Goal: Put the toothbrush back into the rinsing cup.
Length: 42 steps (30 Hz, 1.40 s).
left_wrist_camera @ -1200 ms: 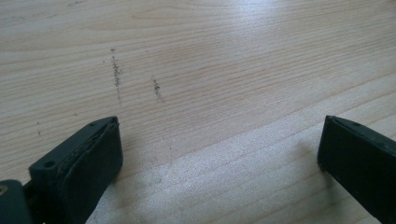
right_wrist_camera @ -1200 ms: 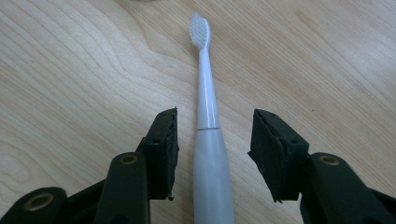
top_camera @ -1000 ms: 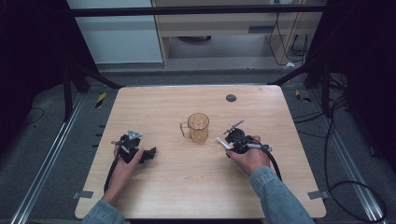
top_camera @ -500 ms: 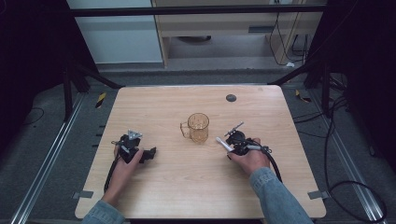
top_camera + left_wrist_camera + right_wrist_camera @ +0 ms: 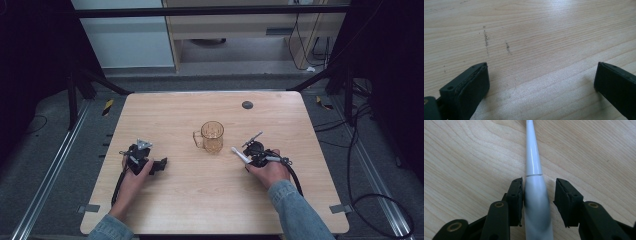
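Note:
A clear amber mug (image 5: 212, 136) stands upright at the table's middle, handle to the left. Just right of it, my right gripper (image 5: 248, 151) lies low over the wood, held by a hand. In the right gripper view a white tapering handle (image 5: 534, 165), like a toothbrush's, lies on the table between the jaws of my right gripper (image 5: 539, 195). The jaws have just been closing on it; the left pad (image 5: 517, 195) touches it and the right pad stands a little off. My left gripper (image 5: 161, 164) rests at the table's left, and its view shows it (image 5: 541, 80) open over bare wood.
The light wooden table (image 5: 200, 200) has a small dark round spot (image 5: 247, 105) near its far edge. Black frame legs and cables stand on the floor to both sides. The person's forearms come in from the near edge.

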Available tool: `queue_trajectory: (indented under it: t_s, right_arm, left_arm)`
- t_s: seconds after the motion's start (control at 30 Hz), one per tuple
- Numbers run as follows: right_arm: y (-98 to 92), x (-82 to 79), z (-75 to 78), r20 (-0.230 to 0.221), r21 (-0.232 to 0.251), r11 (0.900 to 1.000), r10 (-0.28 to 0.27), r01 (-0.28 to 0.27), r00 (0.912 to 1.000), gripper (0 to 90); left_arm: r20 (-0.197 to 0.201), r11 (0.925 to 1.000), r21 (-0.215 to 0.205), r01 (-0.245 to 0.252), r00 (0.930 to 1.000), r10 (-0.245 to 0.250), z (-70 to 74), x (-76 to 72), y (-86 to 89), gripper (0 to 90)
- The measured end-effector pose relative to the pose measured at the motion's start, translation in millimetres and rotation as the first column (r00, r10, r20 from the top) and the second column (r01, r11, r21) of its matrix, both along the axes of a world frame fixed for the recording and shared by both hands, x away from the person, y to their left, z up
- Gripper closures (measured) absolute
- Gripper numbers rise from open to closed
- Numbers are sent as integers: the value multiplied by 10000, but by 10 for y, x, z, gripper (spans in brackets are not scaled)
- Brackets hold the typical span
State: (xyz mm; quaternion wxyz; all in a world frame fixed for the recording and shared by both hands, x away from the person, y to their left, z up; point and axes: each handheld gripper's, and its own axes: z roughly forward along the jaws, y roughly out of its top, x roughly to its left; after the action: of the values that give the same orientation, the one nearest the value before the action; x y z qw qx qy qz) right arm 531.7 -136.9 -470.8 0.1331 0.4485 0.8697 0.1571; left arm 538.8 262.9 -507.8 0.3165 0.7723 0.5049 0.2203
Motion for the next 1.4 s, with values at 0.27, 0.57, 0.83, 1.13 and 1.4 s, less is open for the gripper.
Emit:
queue_trajectory:
  t_s: [0.27, 0.57, 0.83, 1.13, 1.4]
  right_arm:
    - [3, 3, -8, -160, 104, 9999, -45, 47, 9999, 642]
    - [-27, 25, -5, -322, 304, 9995, 95, -85, 9994, 676]
    - [-37, 19, 5, -518, 402, 9992, 109, -88, 9986, 681]
    - [-77, 23, 67, -335, 836, 9965, 67, -39, 9994, 682]
    - [-142, 23, 149, -186, 1225, 9924, -115, 137, 9998, 683]
  left_arm:
    - [-1, 10000, -1, 3, 10000, -3, 0, 0, 0, 0]
    - [-2, 10000, 0, 9, 10000, -9, 0, 1, 1, 0]
    - [-5, 10000, -1, 14, 10000, -14, 0, 1, 1, 0]
    - [-19, 10000, 15, 18, 10000, -18, 2, 1, 1, 0]
    - [-20, 10000, 14, 16, 10000, -16, 2, 1, 1, 0]
